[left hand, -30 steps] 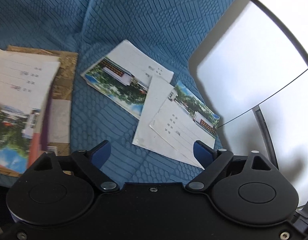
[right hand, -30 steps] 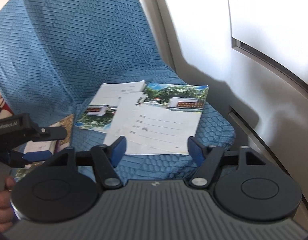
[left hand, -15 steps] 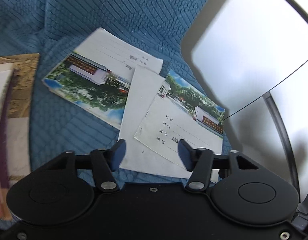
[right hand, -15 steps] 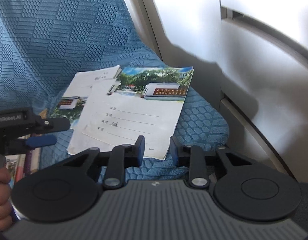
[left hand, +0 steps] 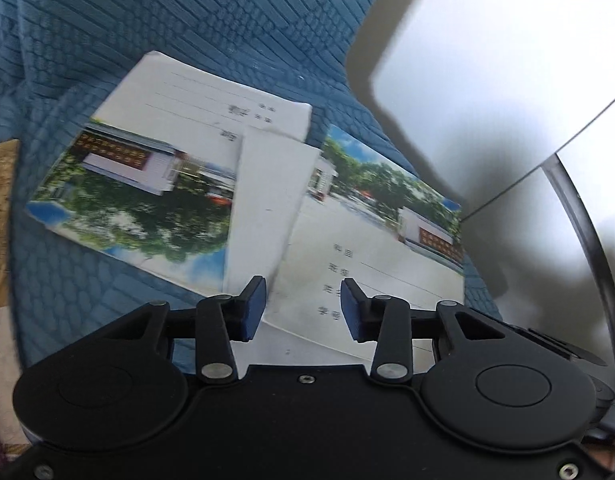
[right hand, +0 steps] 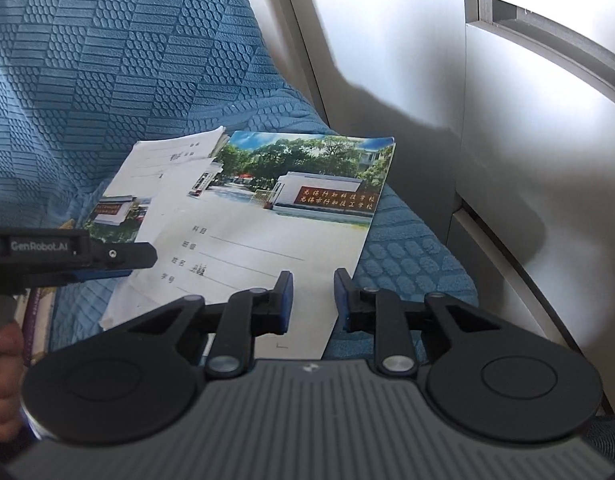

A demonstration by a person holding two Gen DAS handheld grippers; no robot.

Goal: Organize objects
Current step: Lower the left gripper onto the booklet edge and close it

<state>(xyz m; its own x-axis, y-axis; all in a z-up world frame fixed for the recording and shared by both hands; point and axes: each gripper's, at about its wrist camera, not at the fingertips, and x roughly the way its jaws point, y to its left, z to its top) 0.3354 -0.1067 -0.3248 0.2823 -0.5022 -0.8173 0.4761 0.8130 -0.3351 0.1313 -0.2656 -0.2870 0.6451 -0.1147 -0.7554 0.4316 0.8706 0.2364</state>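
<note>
Both grippers have just been closing, jaws partly spread and empty: left gripper (left hand: 302,305) and right gripper (right hand: 313,298) over the top booklet (right hand: 267,236) near the seat's (right hand: 407,256) front edge.

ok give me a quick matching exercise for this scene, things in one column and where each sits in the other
Things:
1. top exercise book
2. plain white sheet
3. far exercise book
4. left gripper

Places:
A. lying partly under the white sheet, towards the seat back
B. just above the near edge of the top exercise book
C. on top of the pile, nearest the grey side panel
D. sandwiched between the two exercise books

Pairs: 1-C, 2-D, 3-A, 4-B
</note>
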